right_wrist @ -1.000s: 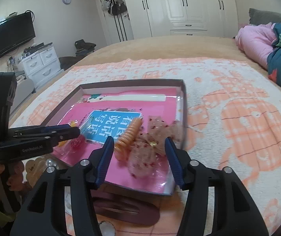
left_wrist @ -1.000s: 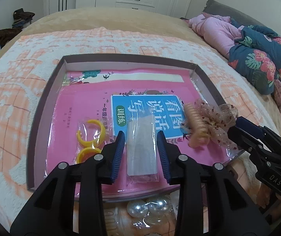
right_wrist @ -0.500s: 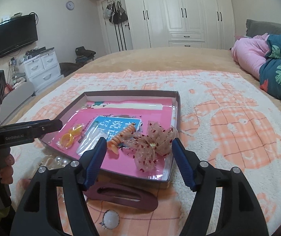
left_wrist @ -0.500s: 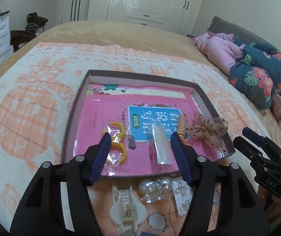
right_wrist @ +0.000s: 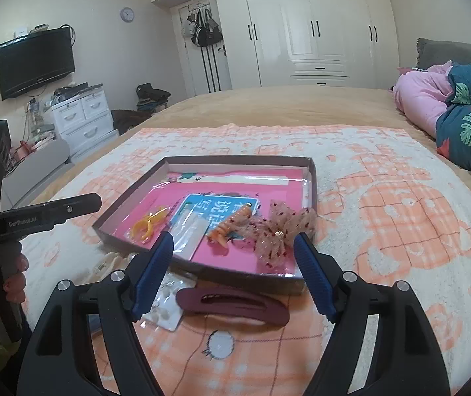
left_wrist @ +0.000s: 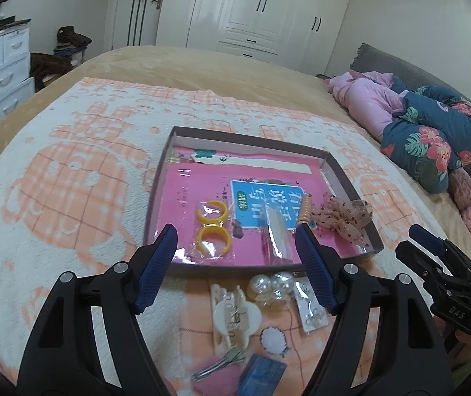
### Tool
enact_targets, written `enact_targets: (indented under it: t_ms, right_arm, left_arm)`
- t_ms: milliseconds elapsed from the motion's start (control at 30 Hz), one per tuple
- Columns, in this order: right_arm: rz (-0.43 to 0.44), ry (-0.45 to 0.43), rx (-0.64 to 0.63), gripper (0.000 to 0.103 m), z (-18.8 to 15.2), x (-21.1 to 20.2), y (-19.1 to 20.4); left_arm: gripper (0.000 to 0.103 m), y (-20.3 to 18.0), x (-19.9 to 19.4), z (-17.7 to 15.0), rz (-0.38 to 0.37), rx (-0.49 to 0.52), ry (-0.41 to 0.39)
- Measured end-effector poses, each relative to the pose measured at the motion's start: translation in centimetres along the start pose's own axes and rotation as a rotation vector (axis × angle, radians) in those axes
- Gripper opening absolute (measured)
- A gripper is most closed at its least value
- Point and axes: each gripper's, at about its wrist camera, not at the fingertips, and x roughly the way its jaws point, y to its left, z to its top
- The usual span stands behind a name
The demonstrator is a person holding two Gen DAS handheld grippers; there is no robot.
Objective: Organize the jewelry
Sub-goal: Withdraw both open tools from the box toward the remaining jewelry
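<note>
Both grippers, left (left_wrist: 235,264) and right (right_wrist: 233,264), have released and pulled back, fingers opening, empty; packet (left_wrist: 276,231) and bow (right_wrist: 280,227) now lie in the tray (left_wrist: 159,191).

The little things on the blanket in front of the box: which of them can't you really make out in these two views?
- Blue packet, left wrist view: blurred, so what it holds cannot be told.
- Silver clips, left wrist view: smeared; their number is unclear.
- Earring card, right wrist view: partly behind the right gripper's finger.
- Pearl beads: clear in the left view, hidden by that finger in the right view.
- Maroon hair clip: seen in the right view only.
</note>
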Motion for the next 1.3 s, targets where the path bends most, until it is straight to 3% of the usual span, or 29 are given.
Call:
enact_targets:
  t_ms: [1167,1300]
  right_arm:
    - [0.089,0.134,-0.033,0.073,-4.3,0.0,5.4]
    - [0.094,0.145,-0.033,0.073,-4.5,0.2,5.8]
  left_arm:
    - [0.065,3.1,-3.5,-5.1,0.019,0.003,0.025]
    - [0.07,3.2,-3.5,-5.6,0.019,0.009,0.031]
